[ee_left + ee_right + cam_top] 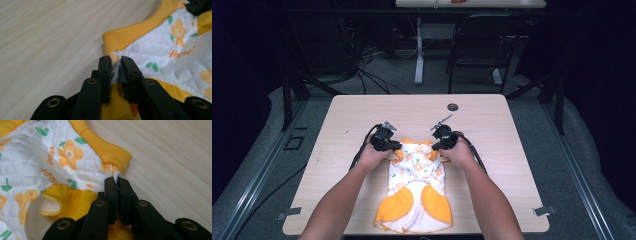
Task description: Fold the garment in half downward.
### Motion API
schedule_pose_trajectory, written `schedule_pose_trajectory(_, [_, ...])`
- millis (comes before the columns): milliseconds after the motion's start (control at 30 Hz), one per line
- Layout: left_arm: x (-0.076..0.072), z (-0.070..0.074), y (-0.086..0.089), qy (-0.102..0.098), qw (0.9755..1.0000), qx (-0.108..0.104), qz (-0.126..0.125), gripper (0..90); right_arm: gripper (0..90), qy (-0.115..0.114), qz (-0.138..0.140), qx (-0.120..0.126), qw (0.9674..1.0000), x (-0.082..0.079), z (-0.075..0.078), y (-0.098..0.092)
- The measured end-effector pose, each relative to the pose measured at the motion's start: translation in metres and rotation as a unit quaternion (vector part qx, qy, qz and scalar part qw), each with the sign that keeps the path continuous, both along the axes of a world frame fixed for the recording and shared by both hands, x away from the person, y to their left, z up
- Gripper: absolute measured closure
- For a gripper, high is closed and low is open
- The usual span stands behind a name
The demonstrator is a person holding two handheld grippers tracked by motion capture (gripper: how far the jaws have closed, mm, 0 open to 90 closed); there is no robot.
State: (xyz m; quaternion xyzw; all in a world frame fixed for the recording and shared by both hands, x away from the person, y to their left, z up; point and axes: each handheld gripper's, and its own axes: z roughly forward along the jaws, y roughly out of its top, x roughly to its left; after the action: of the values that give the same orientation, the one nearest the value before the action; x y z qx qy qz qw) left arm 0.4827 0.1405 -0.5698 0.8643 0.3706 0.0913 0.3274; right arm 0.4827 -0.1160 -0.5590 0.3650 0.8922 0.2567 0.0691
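Overhead, a small quilted garment [416,192], white with orange flowers and yellow trim, lies flat on the near half of the wooden table [492,125], its yellow ruffled end toward the person. Both forearms reach in from the bottom. The left gripper [396,150] sits at the garment's far left corner and the right gripper [435,149] at its far right corner, each hand wrapped round its tool, cables trailing off to the sides. A dark round disc [453,107] lies on the table farther off.

Along the left gripper [115,65], the jaws are nearly together and pinch a fold of white fabric just below the yellow ribbed band [130,35]; bare table stretches to the left.

Along the right gripper [116,185], the jaws are pressed together on the cloth edge right beside the end of the ribbed band [110,151]. A yellow sleeve opening [53,203] gapes to the left of them.
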Motion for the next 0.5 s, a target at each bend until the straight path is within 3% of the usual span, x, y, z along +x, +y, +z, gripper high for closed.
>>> schedule_pose_trajectory(167, [-0.0011,0.0009,-0.0024,0.000,1.0000,0.007,0.003,83.0,88.2,-0.006,-0.009,0.004,0.9999,-0.0020,-0.0008,0.0020])
schedule_pose_trajectory(400, [-0.0007,0.0023,-0.0036,0.006,0.9999,0.013,0.007,84.3,88.6,-0.016,-0.001,-0.016,0.9997,-0.0036,0.0007,0.0041])
schedule_pose_trajectory(500, [-0.0004,0.0024,-0.0043,0.006,0.9999,0.014,0.006,84.3,88.6,-0.017,-0.008,-0.008,0.9998,-0.0041,-0.0004,0.0060])
